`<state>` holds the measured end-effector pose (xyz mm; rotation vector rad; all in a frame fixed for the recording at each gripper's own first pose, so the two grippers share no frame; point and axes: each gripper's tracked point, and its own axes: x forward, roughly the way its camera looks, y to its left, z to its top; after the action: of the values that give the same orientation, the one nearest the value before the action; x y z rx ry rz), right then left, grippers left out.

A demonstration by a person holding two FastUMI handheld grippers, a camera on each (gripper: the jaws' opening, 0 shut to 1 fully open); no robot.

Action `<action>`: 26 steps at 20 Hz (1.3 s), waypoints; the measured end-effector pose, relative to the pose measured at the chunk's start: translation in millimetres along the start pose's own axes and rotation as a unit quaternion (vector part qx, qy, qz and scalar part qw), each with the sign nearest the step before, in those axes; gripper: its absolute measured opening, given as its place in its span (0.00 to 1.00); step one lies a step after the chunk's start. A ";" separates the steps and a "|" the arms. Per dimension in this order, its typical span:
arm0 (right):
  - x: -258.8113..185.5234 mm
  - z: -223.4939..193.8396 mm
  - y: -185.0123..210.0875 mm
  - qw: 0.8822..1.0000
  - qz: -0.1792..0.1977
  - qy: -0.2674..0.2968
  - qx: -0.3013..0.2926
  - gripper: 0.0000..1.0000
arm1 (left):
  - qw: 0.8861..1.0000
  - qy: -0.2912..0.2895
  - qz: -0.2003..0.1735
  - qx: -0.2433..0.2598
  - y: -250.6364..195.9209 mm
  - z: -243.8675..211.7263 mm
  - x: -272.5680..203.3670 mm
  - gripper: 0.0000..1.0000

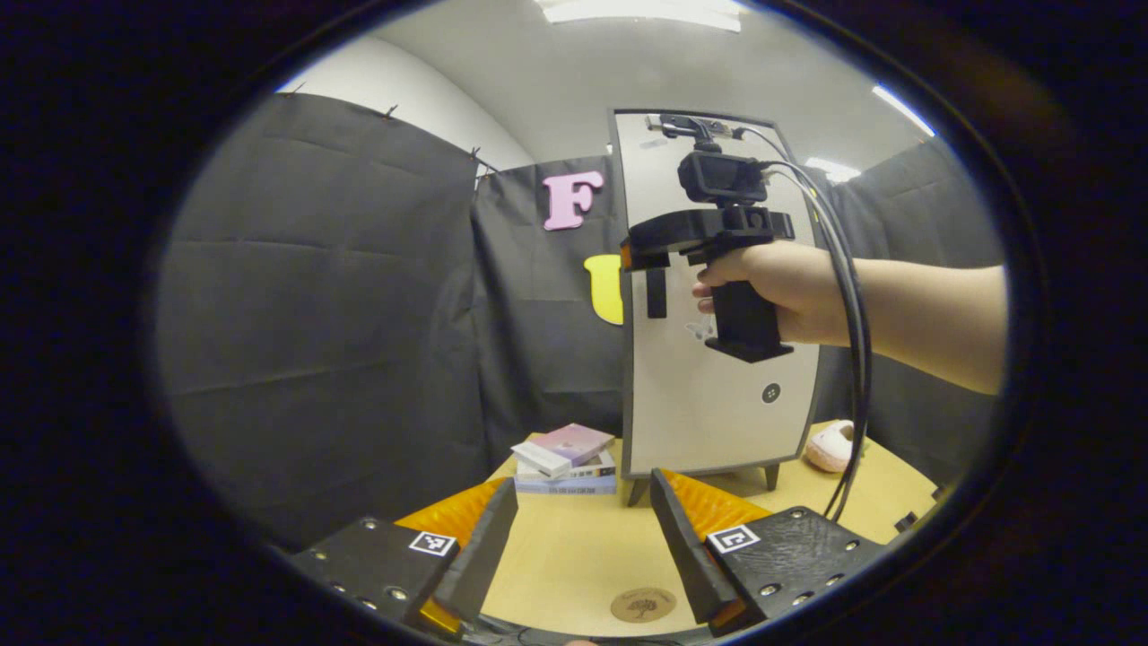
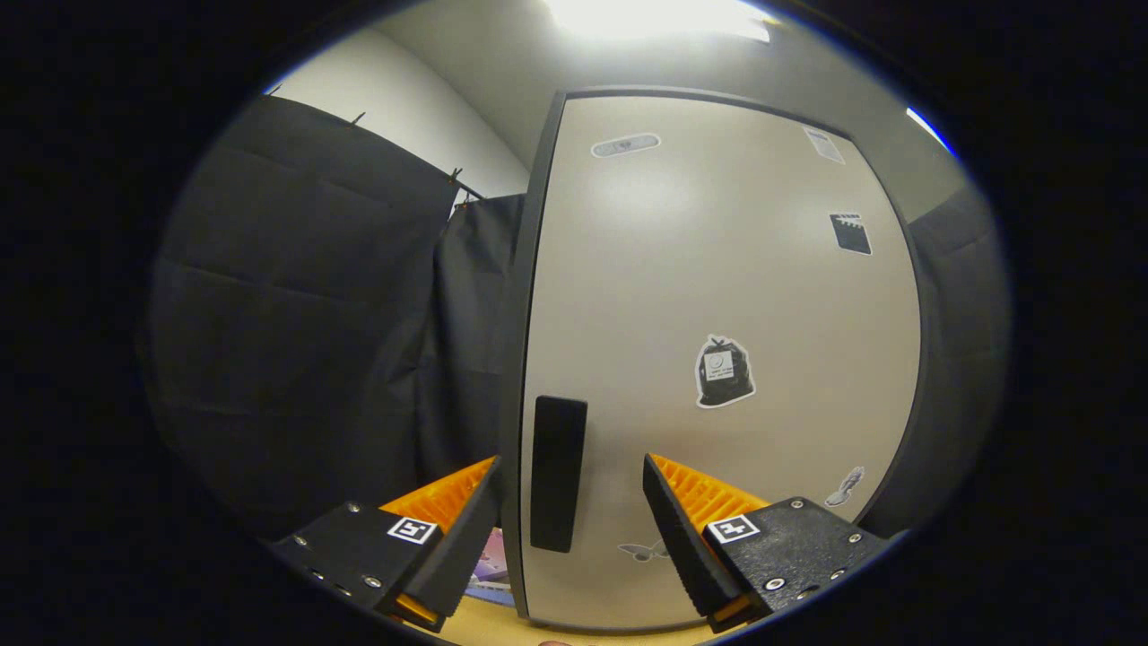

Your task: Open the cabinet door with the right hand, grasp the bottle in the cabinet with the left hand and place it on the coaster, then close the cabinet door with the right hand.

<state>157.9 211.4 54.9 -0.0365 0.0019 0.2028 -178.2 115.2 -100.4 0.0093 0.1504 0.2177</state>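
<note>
my right gripper [image 2: 570, 502] is up at the cabinet door [image 2: 717, 296], its fingers spread wide and empty. in the right gripper view the dark upright handle [image 2: 558, 473] near the door's left edge stands in the gap between the two fingers, but i cannot tell whether either one touches it; nothing is pinched. the door looks closed, a pale panel in a dark frame, with a few small stickers on it, one shaped like a tied black bag [image 2: 723, 371] to the right of the handle.

my left gripper [image 1: 583, 525] hangs lower and further back over the wooden table [image 1: 574, 556], also wide open with nothing between its fingers. just below and between them, on the table near me, lies the round coaster [image 1: 643, 604], bare.

in the left gripper view, the cabinet stands upright on short legs at the far side of the table, and my right hand [image 1: 789, 292] holds the right gripper in front of the door at about mid height, cables running down from the gripper past my forearm. left of the cabinet's foot sits a small stack of books [image 1: 567, 458], and to its right a pink soft thing [image 1: 832, 446] rests on the table. the bottle, if it is behind the door, is hidden.
</note>
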 end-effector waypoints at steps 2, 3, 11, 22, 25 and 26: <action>11.5 -11.8 2.3 1.000 -0.002 0.020 -0.006 0.90 | 1.000 -0.003 -0.002 -0.011 2.0 -0.6 -6.3 0.86; 15.7 -16.5 3.7 1.000 -0.002 0.027 -0.005 0.86 | 1.000 -0.004 0.002 -0.010 7.4 -1.5 -8.6 0.86; 23.3 -23.0 10.1 0.999 0.042 0.028 0.019 0.27 | 1.000 -0.007 0.026 -0.004 25.3 1.6 -6.8 0.86; 6.6 -22.4 15.2 0.992 0.117 0.048 0.018 0.16 | 1.000 0.002 0.020 -0.009 25.3 -9.5 3.1 0.86; -1.0 -20.1 16.9 0.989 0.135 0.051 0.021 0.12 | 1.000 0.004 0.017 -0.010 23.7 -11.3 1.9 0.86; -5.8 -20.0 17.9 0.988 0.142 0.051 0.021 0.12 | 1.000 0.004 0.018 -0.006 23.4 -10.7 1.1 0.86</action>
<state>148.7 227.0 34.3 -0.0043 0.1146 0.4847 -183.7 138.2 -110.5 -0.0017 0.1572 0.2538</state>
